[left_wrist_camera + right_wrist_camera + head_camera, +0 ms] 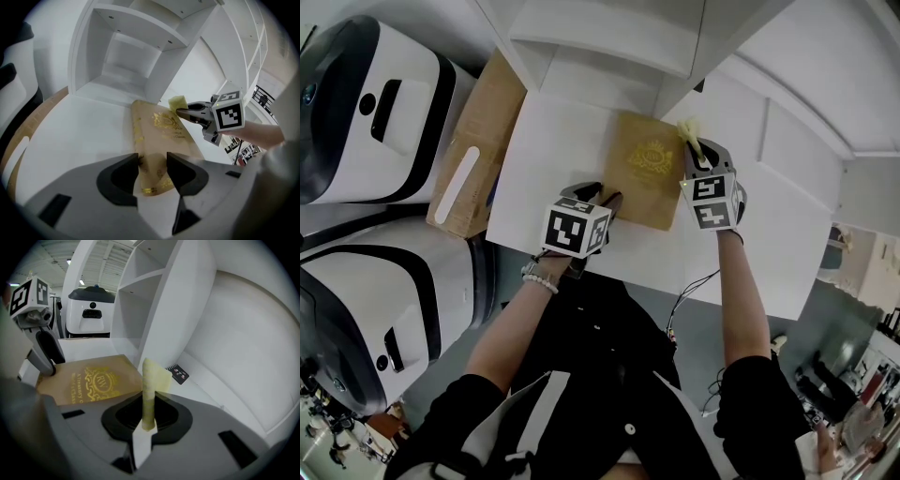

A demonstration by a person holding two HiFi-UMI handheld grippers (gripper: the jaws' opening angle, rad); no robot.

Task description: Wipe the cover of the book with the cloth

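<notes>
Now you are at the approach, by my reading: the wipe itself has not begun. Your right gripper (149,417) is clenched on the cloth (151,378), a pale yellow, soft-looking piece folded into a narrow strip that stands up out of the jaws. It sits near the book's far right corner; whether it touches the cover I cannot tell. The book (649,169) lies flat on the table (539,141), just in front of the shelf (600,52). Your left gripper (152,165) has its jaws spread, with the book's near corner and spine showing between them. They rest at that corner and do not look clamped on it. For the next move, you probably need to lower the free end of the cloth onto the cover and drag it across, towards yourself or sideways. You would keep the left gripper at the corner so the book cannot skate. The table is smooth, hard and white, so a light book could slide on it easily. The cover is a flat tan rectangle, matte in look, with a shiny gold crest (651,156) and lettering, and gold marks along the spine. A limp strip may fold under itself, so press with a broad part of it rather than the tip.
</notes>
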